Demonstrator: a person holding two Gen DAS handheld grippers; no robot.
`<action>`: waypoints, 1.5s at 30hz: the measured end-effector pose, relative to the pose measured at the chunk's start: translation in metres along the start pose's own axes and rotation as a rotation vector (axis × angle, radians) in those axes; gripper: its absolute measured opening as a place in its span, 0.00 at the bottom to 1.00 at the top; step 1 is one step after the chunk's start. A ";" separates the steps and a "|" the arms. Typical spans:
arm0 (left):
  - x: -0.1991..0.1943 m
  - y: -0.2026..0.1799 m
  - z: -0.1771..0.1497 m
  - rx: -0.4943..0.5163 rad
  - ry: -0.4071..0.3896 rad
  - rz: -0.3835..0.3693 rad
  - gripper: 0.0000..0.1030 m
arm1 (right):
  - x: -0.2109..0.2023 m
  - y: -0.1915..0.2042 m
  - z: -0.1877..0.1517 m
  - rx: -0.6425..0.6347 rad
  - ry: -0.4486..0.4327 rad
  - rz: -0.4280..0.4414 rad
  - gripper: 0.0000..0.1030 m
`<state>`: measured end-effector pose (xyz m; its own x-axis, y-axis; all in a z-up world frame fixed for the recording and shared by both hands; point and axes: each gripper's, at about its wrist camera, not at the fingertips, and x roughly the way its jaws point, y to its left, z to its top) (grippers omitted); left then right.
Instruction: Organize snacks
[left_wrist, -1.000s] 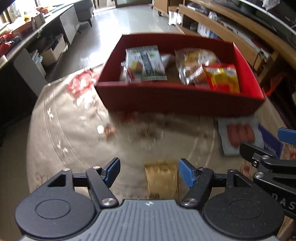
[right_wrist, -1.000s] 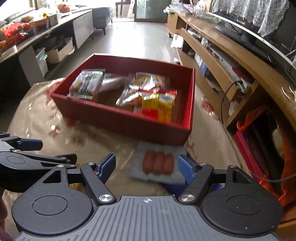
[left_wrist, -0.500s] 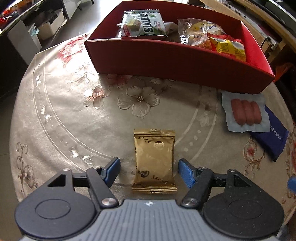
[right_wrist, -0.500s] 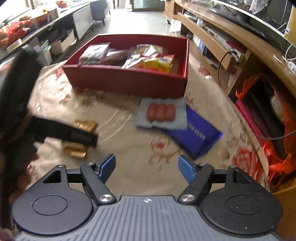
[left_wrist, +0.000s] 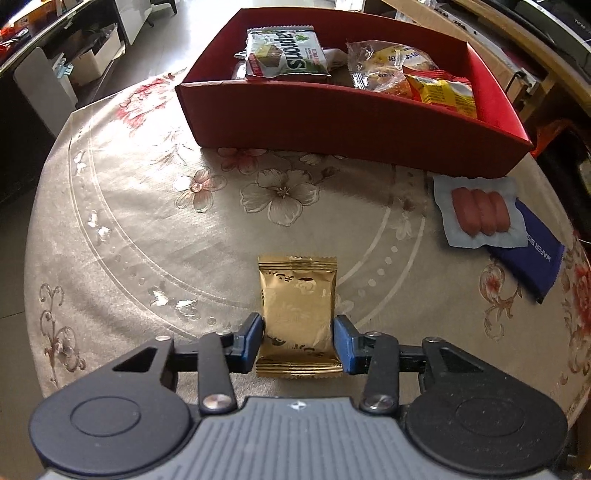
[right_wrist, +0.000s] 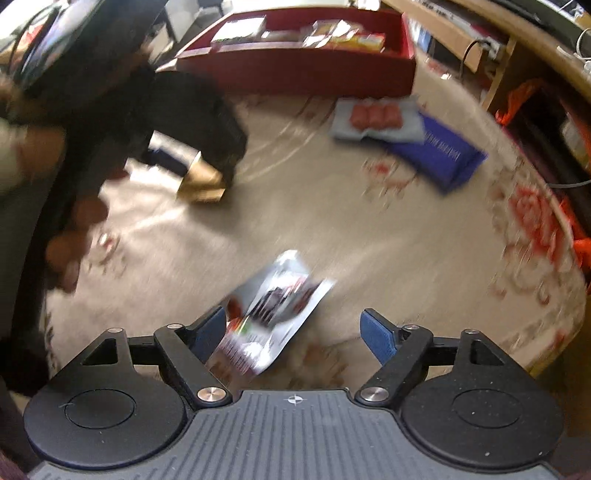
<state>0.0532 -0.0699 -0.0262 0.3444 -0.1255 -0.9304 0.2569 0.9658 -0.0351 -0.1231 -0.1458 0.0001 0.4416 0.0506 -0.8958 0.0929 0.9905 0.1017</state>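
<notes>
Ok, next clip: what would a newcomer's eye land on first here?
Probably the gold packet, pinched between the left claw's blue pads near the table's front edge. Behind it sits the red box, already holding several snacks, with a sausage pack lying on a blue packet just right of it. In the blurred right view, a silver packet lies inside the open right claw.

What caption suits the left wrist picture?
Left gripper shut on a gold snack packet, red snack box beyond.
</notes>
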 end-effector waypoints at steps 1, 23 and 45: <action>0.000 0.001 0.000 -0.001 0.003 -0.004 0.39 | 0.003 0.004 -0.002 -0.003 0.011 -0.003 0.82; 0.003 0.003 -0.003 -0.004 0.050 -0.035 0.45 | 0.025 -0.044 0.038 0.039 0.043 -0.192 0.78; 0.003 0.006 -0.004 -0.006 0.051 -0.041 0.48 | 0.026 -0.042 0.010 -0.126 0.175 -0.299 0.83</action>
<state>0.0521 -0.0637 -0.0309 0.2867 -0.1536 -0.9456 0.2647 0.9613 -0.0758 -0.1066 -0.1873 -0.0233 0.2512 -0.2335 -0.9393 0.0793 0.9722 -0.2205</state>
